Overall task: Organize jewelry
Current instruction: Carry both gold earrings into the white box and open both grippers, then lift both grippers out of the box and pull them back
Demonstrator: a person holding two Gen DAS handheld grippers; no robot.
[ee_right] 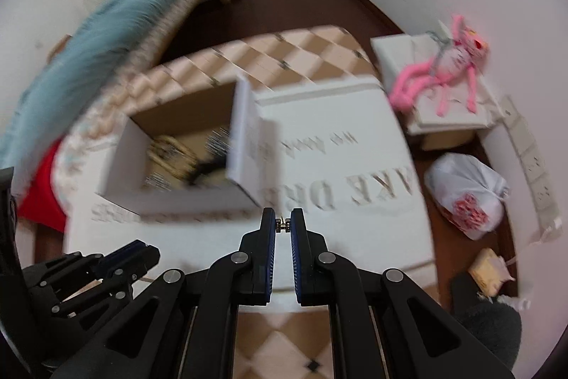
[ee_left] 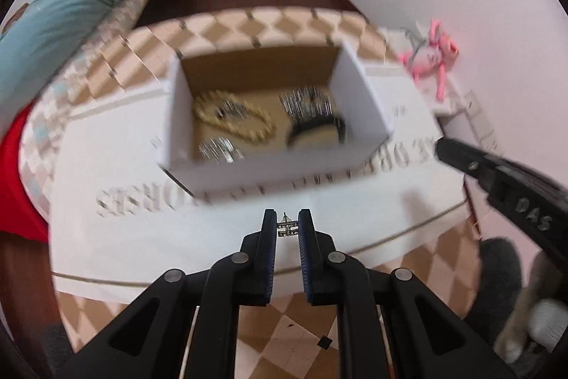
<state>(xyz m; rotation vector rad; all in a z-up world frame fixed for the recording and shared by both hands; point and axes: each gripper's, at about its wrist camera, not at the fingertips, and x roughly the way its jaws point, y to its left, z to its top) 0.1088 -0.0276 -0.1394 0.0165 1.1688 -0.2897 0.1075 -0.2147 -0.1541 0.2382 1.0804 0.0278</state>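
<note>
Blurred by motion: open white box (ee_left: 269, 116) on a white cloth (ee_left: 142, 229), contents smeared. Inside, a pale beaded loop (ee_left: 234, 119), a dark band (ee_left: 319, 126) and glittering pieces, none sharp. Lettering on the cloth partly hidden behind the box. Nearer than the box, left claw (ee_left: 287, 224) clamped on a small sparkling earring (ee_left: 287, 229) with its post upward. Right of the box, right claw (ee_right: 283, 224) pinched on a tiny gold-toned stud (ee_right: 283, 225), details too small to read.
</note>
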